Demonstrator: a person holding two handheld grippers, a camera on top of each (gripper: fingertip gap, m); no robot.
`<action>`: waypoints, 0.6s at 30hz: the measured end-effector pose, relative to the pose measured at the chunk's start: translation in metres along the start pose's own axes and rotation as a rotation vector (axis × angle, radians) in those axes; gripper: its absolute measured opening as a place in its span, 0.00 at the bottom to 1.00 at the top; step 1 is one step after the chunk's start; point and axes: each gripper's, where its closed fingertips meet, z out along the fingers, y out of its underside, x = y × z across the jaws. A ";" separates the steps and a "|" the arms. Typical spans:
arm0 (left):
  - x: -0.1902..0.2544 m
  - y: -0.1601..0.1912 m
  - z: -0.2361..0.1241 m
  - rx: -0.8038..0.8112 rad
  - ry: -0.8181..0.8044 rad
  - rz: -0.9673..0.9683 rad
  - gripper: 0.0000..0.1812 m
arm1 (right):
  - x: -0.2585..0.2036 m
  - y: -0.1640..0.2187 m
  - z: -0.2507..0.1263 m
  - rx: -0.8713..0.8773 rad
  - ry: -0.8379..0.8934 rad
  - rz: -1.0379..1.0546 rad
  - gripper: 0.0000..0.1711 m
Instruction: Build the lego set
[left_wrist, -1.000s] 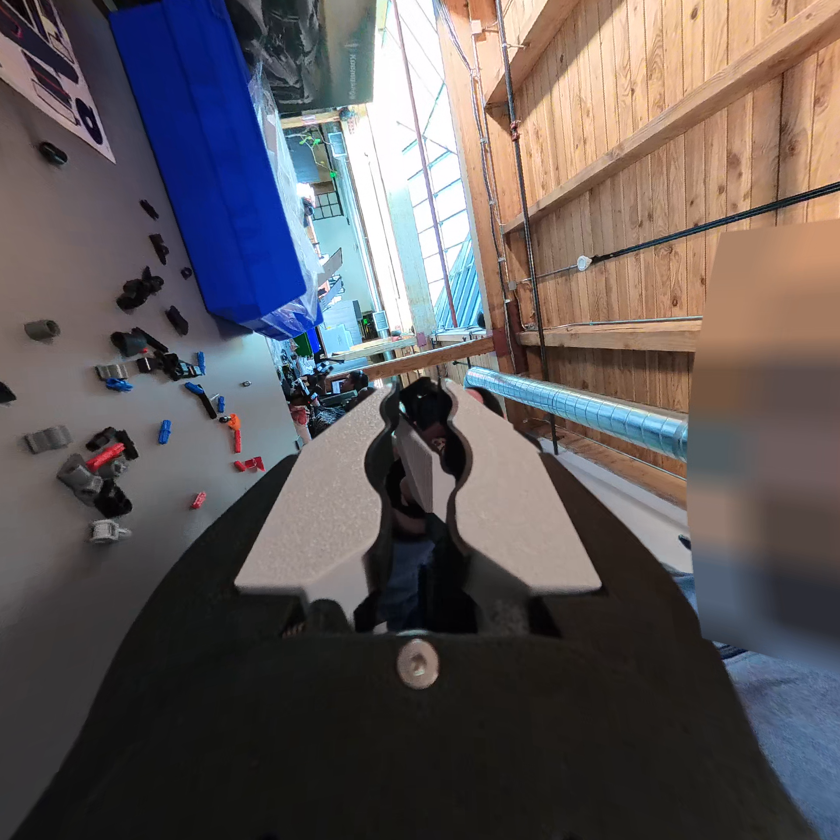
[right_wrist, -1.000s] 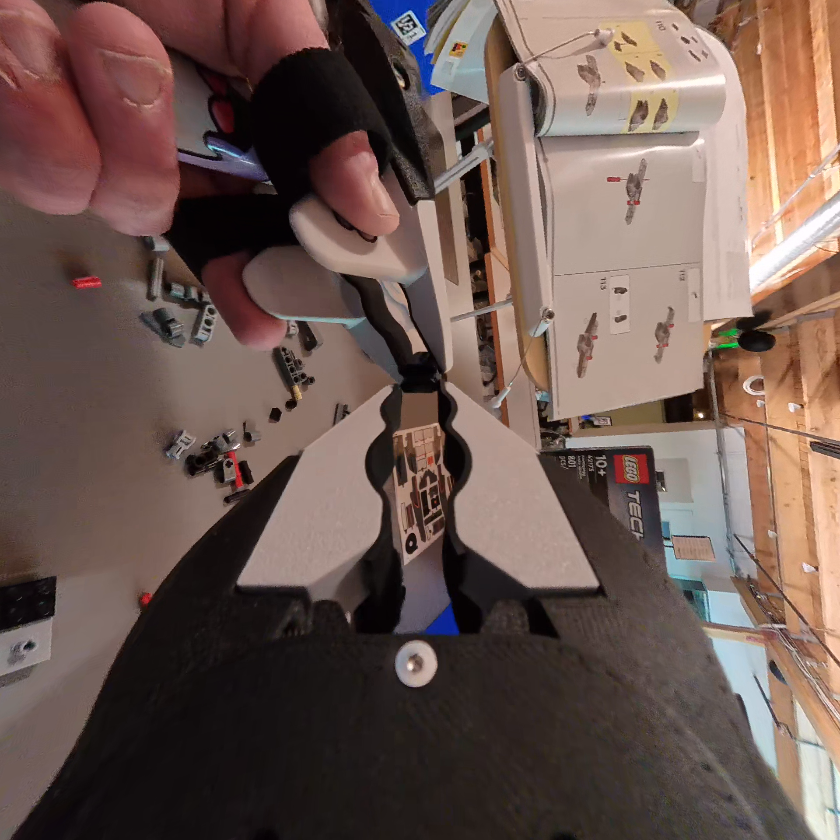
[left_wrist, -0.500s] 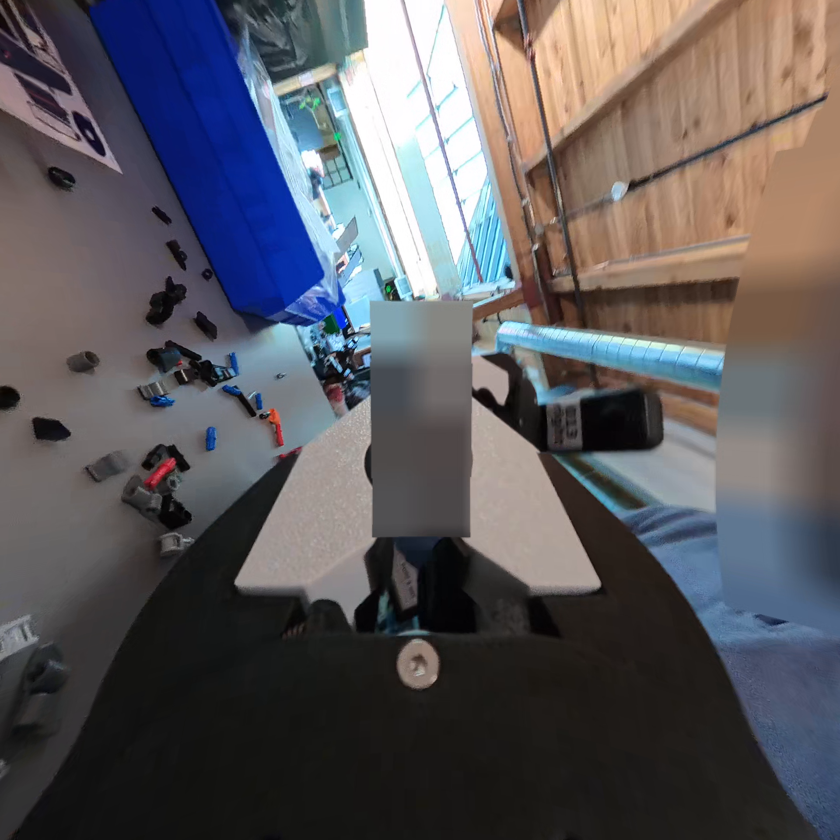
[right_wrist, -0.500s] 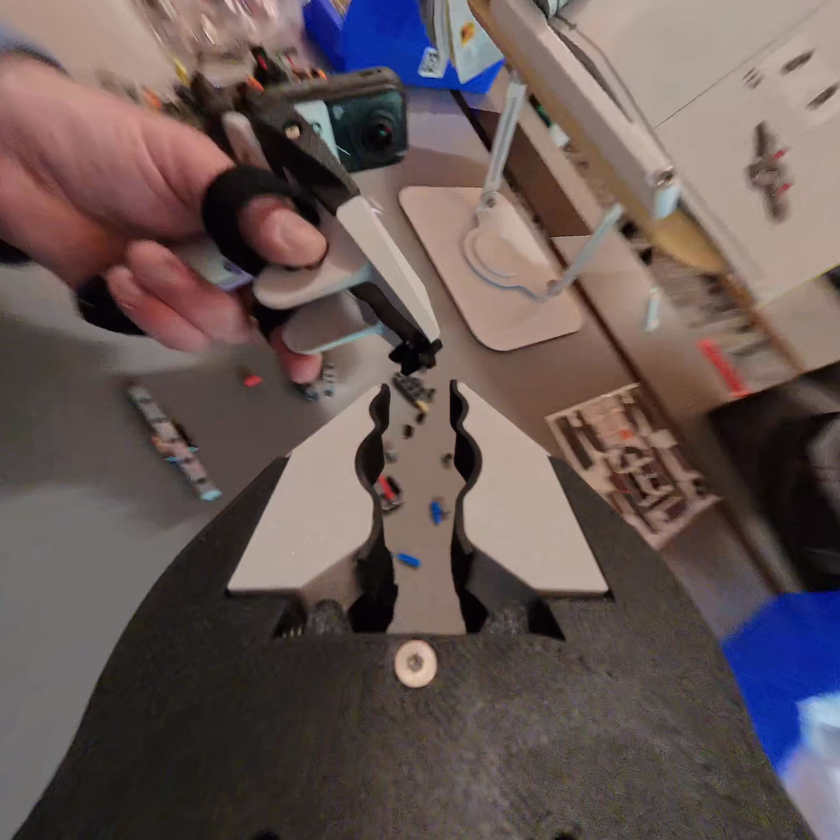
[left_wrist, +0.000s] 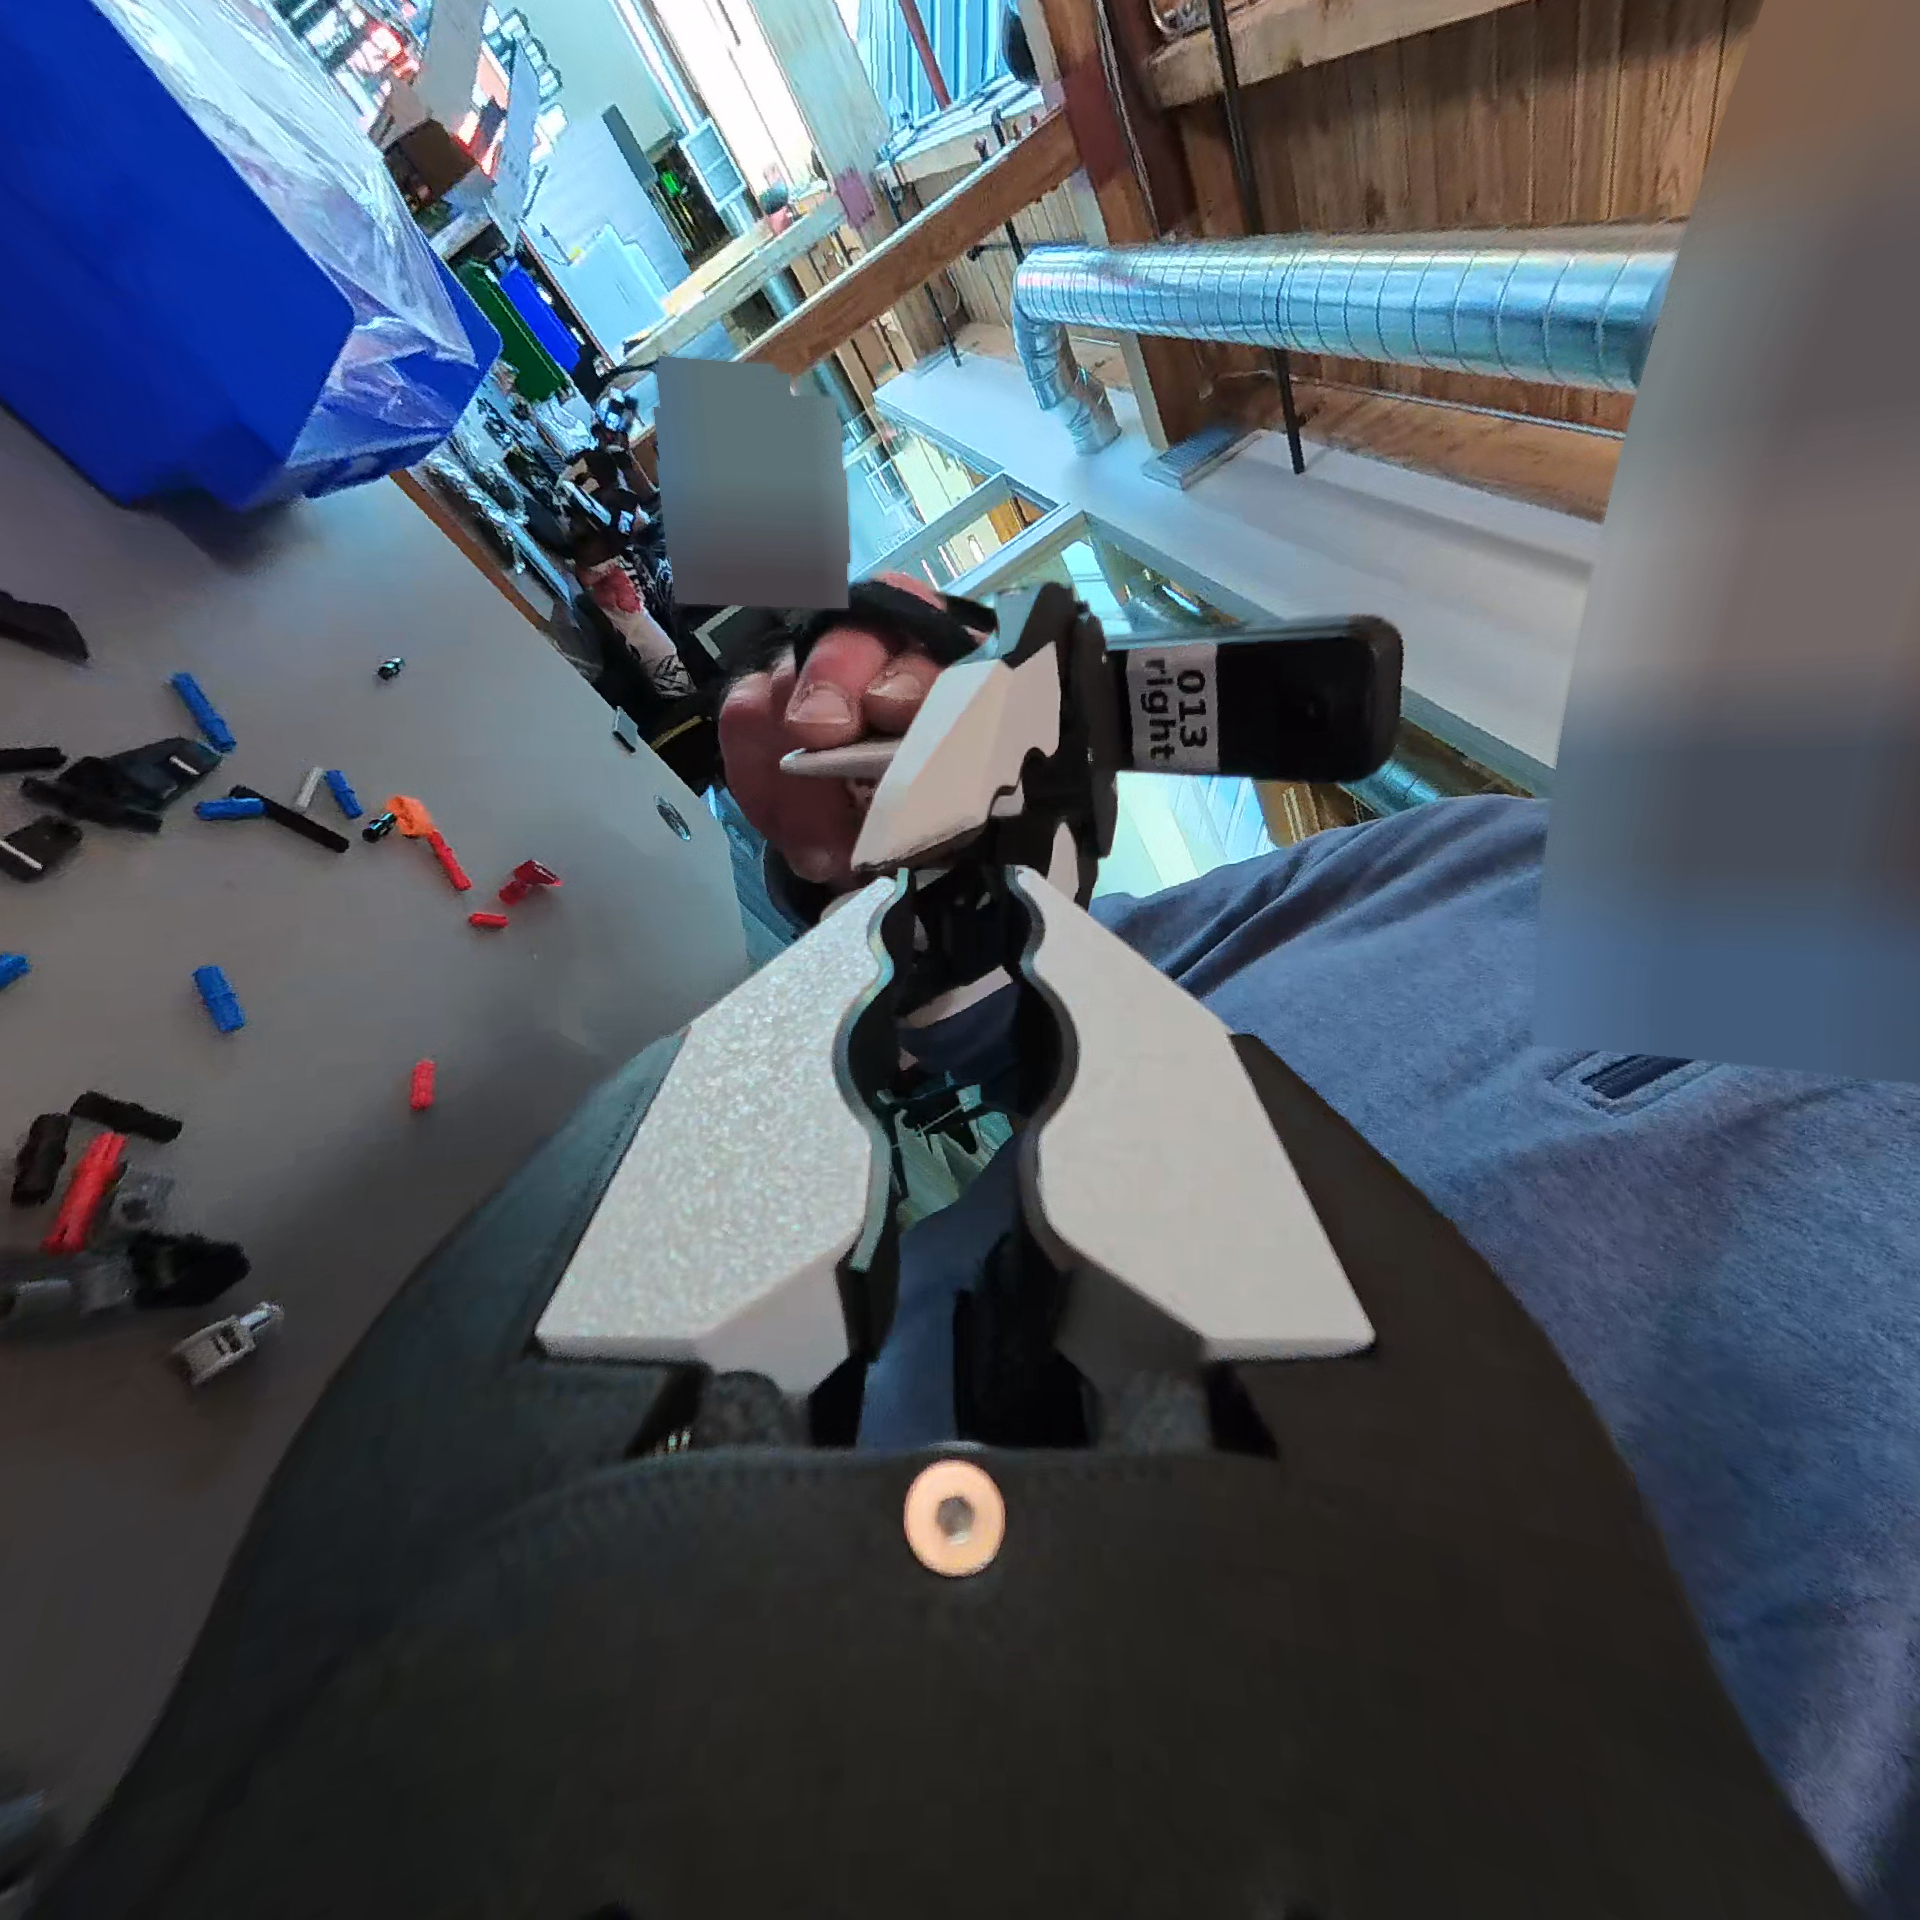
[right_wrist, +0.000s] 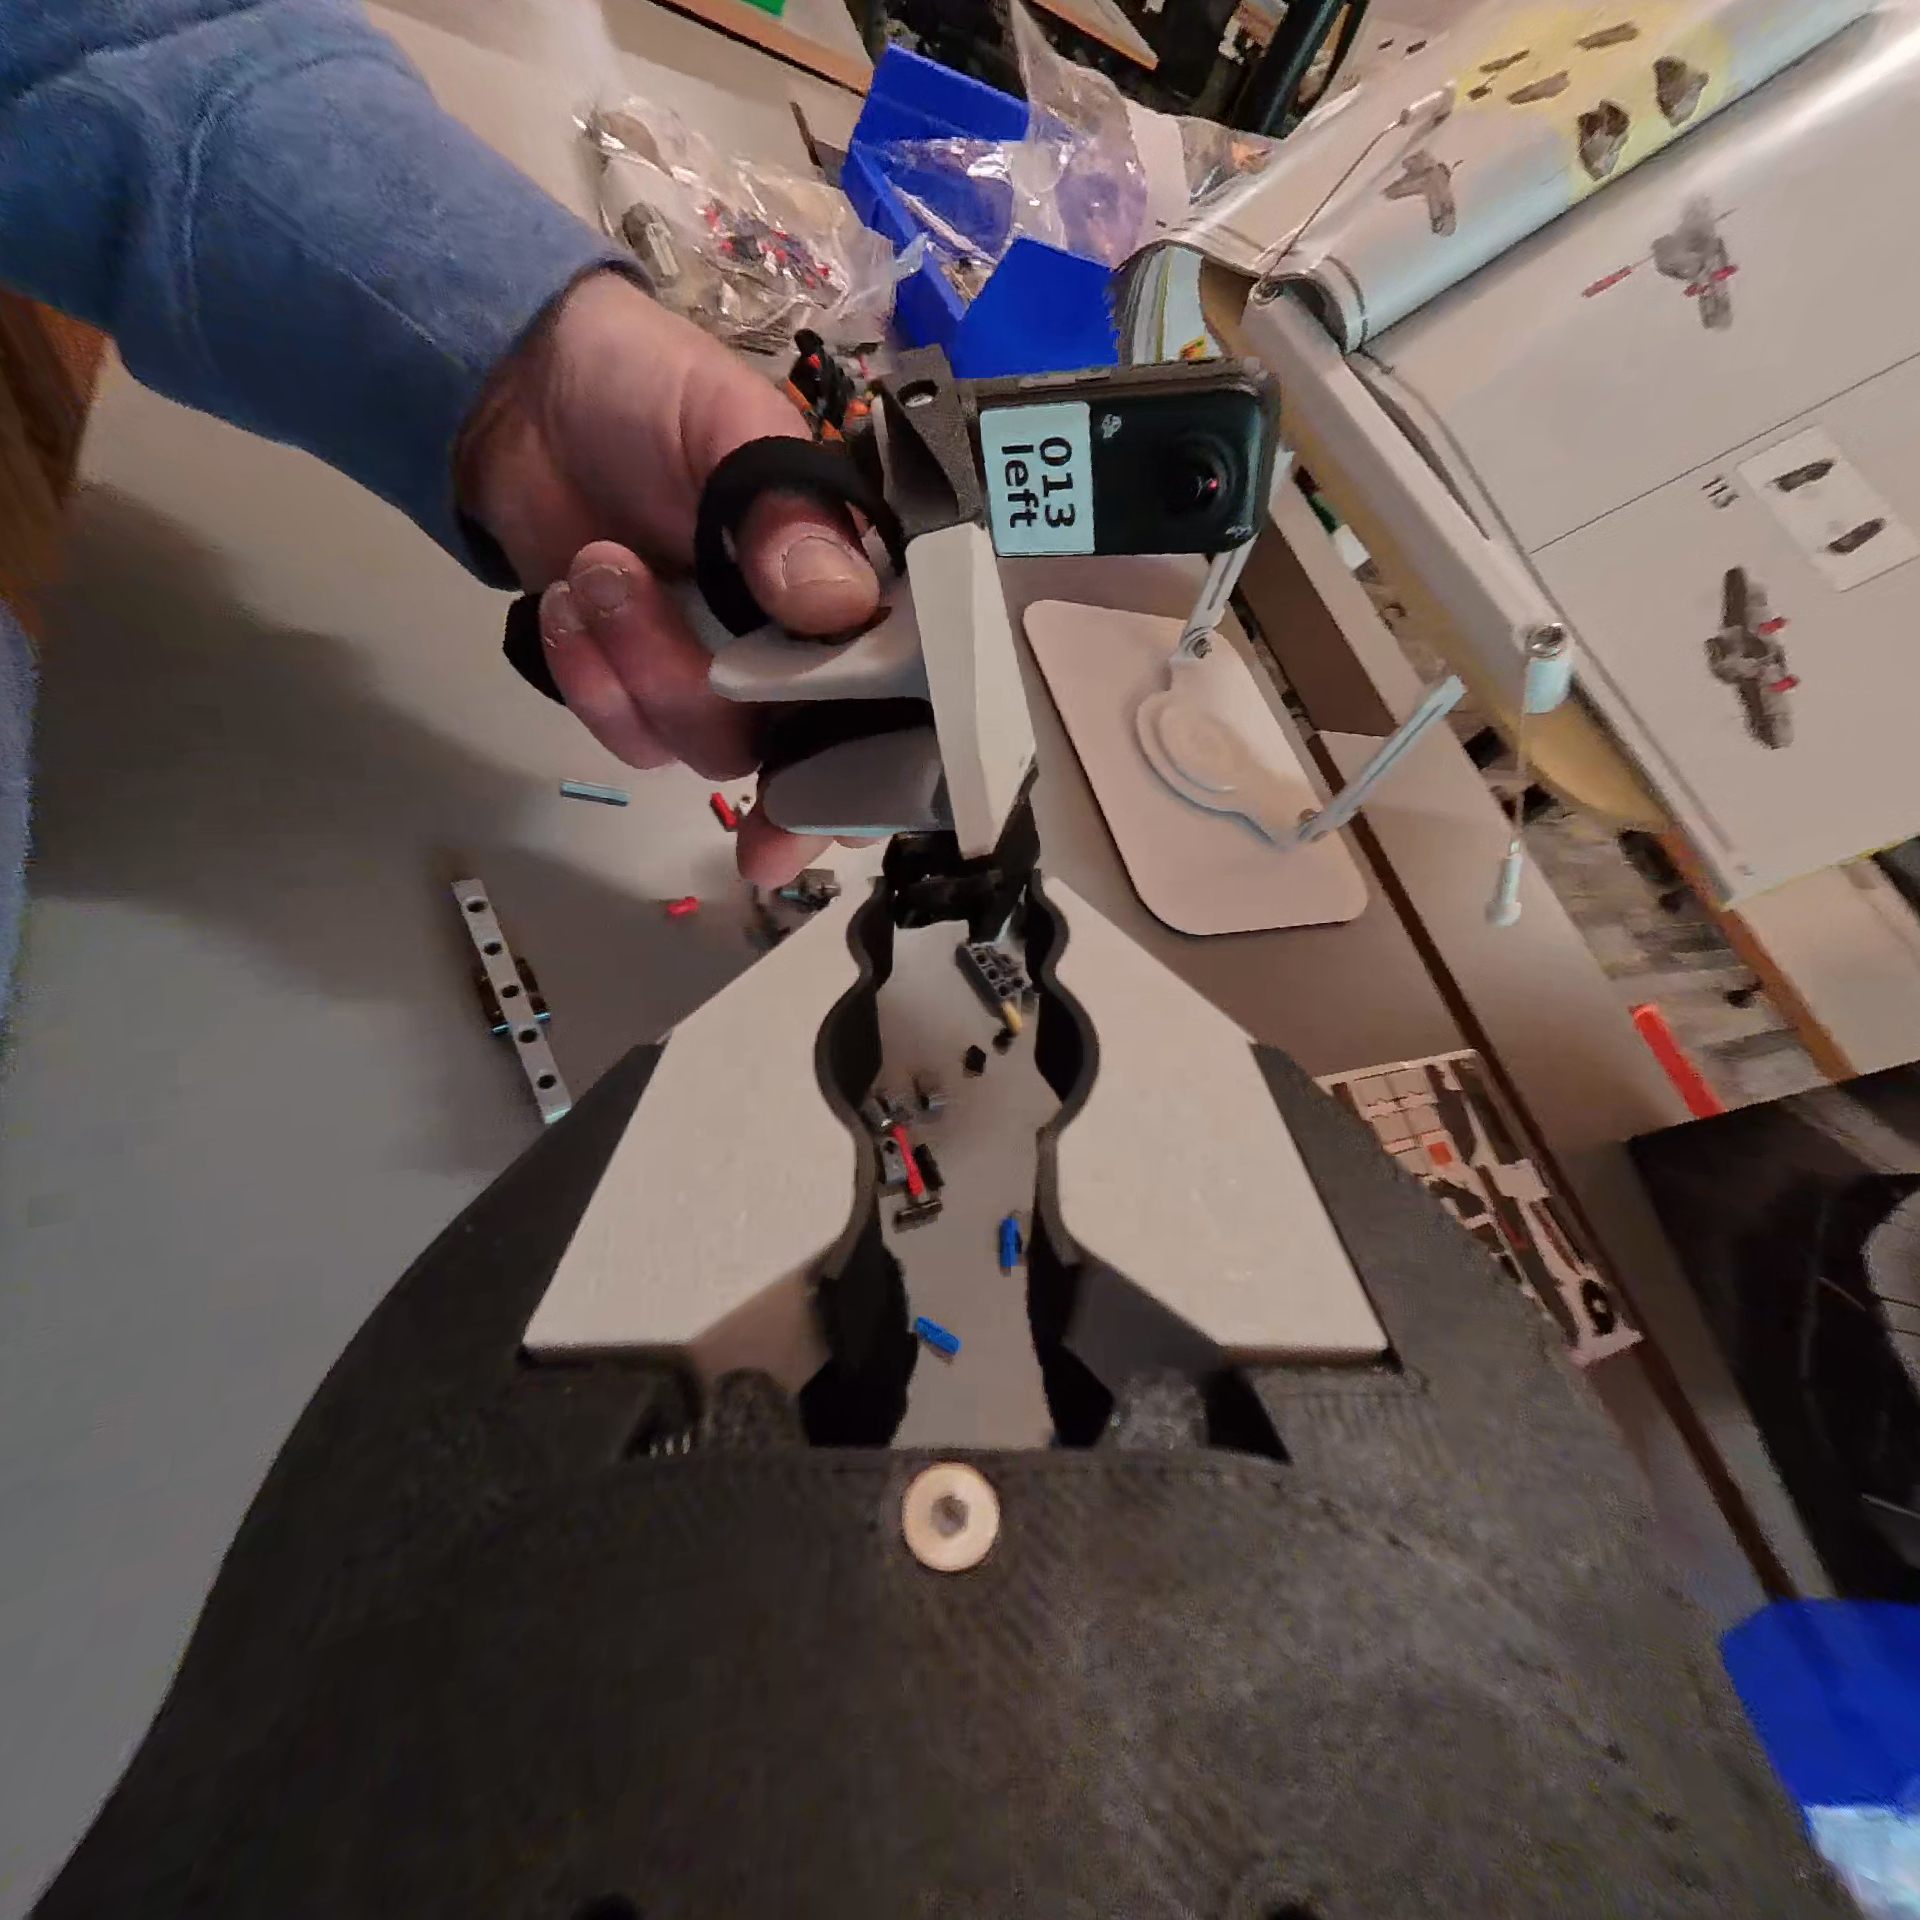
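Lego piece (right_wrist: 951, 883), small and black, hanging in air above tabletop (right_wrist: 260, 987). Left gripper (right_wrist: 966, 852) pinching it. Right gripper (right_wrist: 951, 914) fingers spread around it, probably lining up to join parts.

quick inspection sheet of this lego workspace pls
surface: grey table, scattered with parts
job's things: small black lego assembly held between both gripper tips; long grey beam lying flat; instruction booklet open on a stand
clutter: loose blue, red and black pins; sticker sheet; blue bins; plastic bags
grippers: left gripper and right gripper meet tip to tip at the assembly
cables: nothing seen
surroundings: wood wall, metal duct
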 end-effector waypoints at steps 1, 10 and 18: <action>0.001 -0.001 0.001 0.005 0.007 -0.004 0.07 | 0.001 -0.001 0.000 -0.002 0.013 -0.004 0.13; 0.002 -0.002 -0.001 0.026 0.042 -0.033 0.07 | -0.001 -0.006 -0.010 0.054 0.005 0.050 0.12; 0.004 0.000 0.003 -0.001 0.075 -0.051 0.07 | -0.004 -0.011 -0.016 0.095 -0.026 0.072 0.09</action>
